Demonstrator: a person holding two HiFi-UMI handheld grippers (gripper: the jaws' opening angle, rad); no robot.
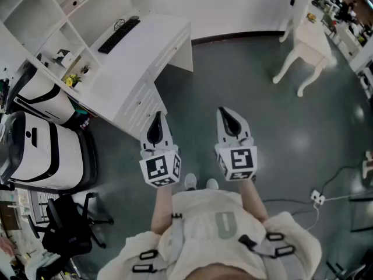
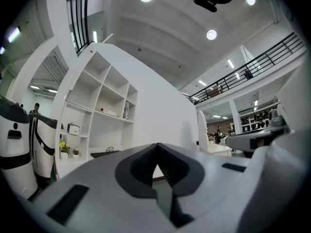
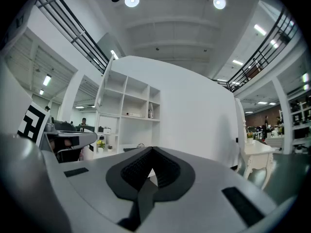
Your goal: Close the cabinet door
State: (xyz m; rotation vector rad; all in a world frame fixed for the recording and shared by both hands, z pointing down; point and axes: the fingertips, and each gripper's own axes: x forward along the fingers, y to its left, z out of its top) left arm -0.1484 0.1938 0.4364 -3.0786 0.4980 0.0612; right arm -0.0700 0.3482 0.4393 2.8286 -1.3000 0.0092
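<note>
A white shelf cabinet (image 1: pixel 35 16) stands over a white desk (image 1: pixel 145 51) at the left of the head view, a few steps ahead of me. In the right gripper view the cabinet (image 3: pixel 129 106) has a narrow door panel (image 3: pixel 104 79) swung out at its upper left corner. It also appears in the left gripper view, cabinet (image 2: pixel 102 106) straight ahead. My left gripper (image 1: pixel 156 121) (image 2: pixel 156 152) and right gripper (image 1: pixel 228 116) (image 3: pixel 152 154) are held level side by side over the floor. Both are shut, hold nothing, and are well short of the cabinet.
A black keyboard (image 1: pixel 118 35) lies on the desk, and yellow flowers (image 1: pixel 71 80) sit on a low shelf. Two white-and-black machines (image 1: pixel 41 150) and a black office chair (image 1: pixel 64 220) stand at the left. A white table with curved legs (image 1: pixel 309 45) is far right; a power strip (image 1: pixel 317 198) lies on the floor.
</note>
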